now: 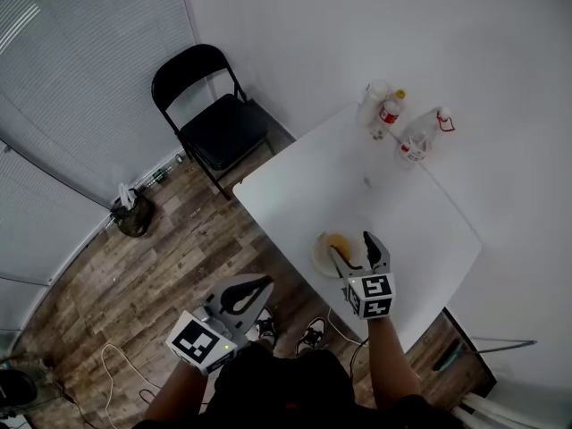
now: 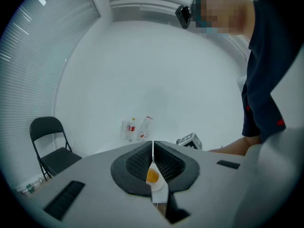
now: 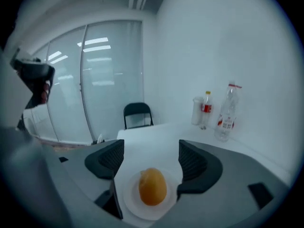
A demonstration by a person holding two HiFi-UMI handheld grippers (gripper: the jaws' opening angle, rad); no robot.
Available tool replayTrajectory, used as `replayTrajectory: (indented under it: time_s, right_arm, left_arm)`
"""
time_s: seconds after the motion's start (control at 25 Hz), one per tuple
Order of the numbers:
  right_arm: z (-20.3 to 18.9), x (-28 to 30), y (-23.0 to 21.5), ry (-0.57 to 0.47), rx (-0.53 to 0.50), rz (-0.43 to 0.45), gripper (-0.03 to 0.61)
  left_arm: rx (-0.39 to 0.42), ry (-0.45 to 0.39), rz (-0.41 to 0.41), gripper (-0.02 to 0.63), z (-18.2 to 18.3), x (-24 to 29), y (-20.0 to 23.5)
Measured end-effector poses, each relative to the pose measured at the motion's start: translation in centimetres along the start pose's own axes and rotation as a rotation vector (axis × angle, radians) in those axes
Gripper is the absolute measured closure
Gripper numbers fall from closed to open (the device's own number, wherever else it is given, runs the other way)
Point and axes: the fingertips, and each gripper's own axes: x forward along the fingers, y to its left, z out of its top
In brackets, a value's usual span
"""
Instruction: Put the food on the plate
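An orange-yellow bun-like piece of food lies on a small white plate near the front edge of the white table. My right gripper hovers just above the plate. In the right gripper view the right gripper stands open, with the food and plate below and between its jaws, no pad touching. My left gripper is held off the table at the lower left, above the floor. In its own view the left gripper is shut on nothing, with the food glimpsed beyond its jaws.
At the table's far corner stand a paper roll or cup, a red-labelled bottle and a spray bottle. A black folding chair stands beyond the table's left edge. A dark bag and cables lie on the wood floor.
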Motion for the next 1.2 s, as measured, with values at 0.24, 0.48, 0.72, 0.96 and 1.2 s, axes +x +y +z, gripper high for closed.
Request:
replayTrajectory:
  time_s: [0.24,0.48,0.72,0.96,1.2]
  right_arm:
    - [9.6,-9.3,-0.4,-0.303,-0.042,-0.047,0.277]
    - [14.2,-17.2,-1.2,-0.449,-0.083,-0.157,0.538]
    - [16.3,-22.3,-0.7,-0.495,-0.144,-0.193,0.555]
    - [17.5,-25.7,-1.0,-0.521,-0.159,-0.217,0.555]
    - [17.2,-26.4,-0.8,-0.517,-0.167,-0.214,0.555]
  left_arm:
    - [0.040,-0.036,-0.044,0.583,2.4,0.8,-2.2]
    - [0.117,-0.097,-0.072,0.583,5.2,1.2,-4.1]
    - [0.152,-0.158,-0.094,0.583,8.2,1.4,-6.6]
    - [0.180,-0.209,-0.090,0.583,10.0,0.8,-7.6]
    - [0.176,-0.214,-0.070,0.583,9.9,0.5,-7.6]
